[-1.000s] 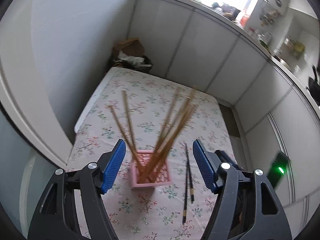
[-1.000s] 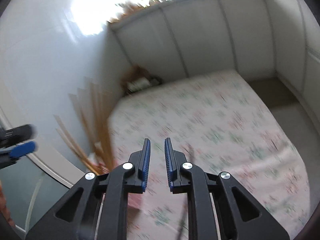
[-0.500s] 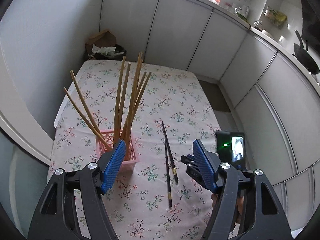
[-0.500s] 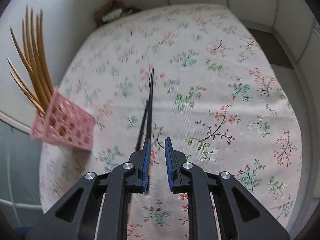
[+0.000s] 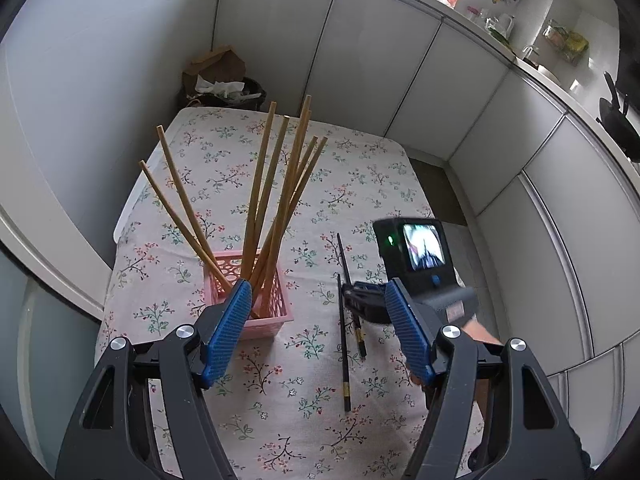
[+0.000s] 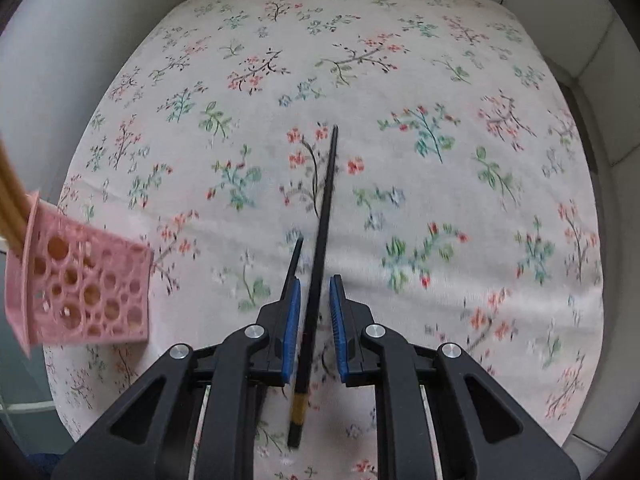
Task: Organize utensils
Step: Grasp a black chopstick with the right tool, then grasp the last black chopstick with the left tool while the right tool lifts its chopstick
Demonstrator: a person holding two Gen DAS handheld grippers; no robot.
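Note:
A pink perforated basket [image 5: 256, 300] [image 6: 80, 288] stands on the floral tablecloth and holds several bamboo chopsticks [image 5: 264, 184]. Two black chopsticks lie on the cloth to its right: a longer one [image 5: 343, 344] and a shorter one [image 5: 352, 292]. My left gripper [image 5: 316, 332] is open and empty, hovering above the basket and the black chopsticks. My right gripper [image 6: 314, 320] is low over the cloth with its jaws slightly apart, straddling one black chopstick [image 6: 320, 232]; the other black chopstick [image 6: 294, 260] lies just left of its left finger. The right gripper also shows in the left wrist view [image 5: 364, 300].
The table [image 5: 360, 168] has a wall along its left side and white cabinets [image 5: 400, 72] behind and to the right. A bin with a paper bag [image 5: 220, 80] stands past the far edge. A floor gap runs along the table's right edge.
My right gripper has dropped down to the cloth and opened slightly around a black chopstick. The left gripper has drawn back and stays open.

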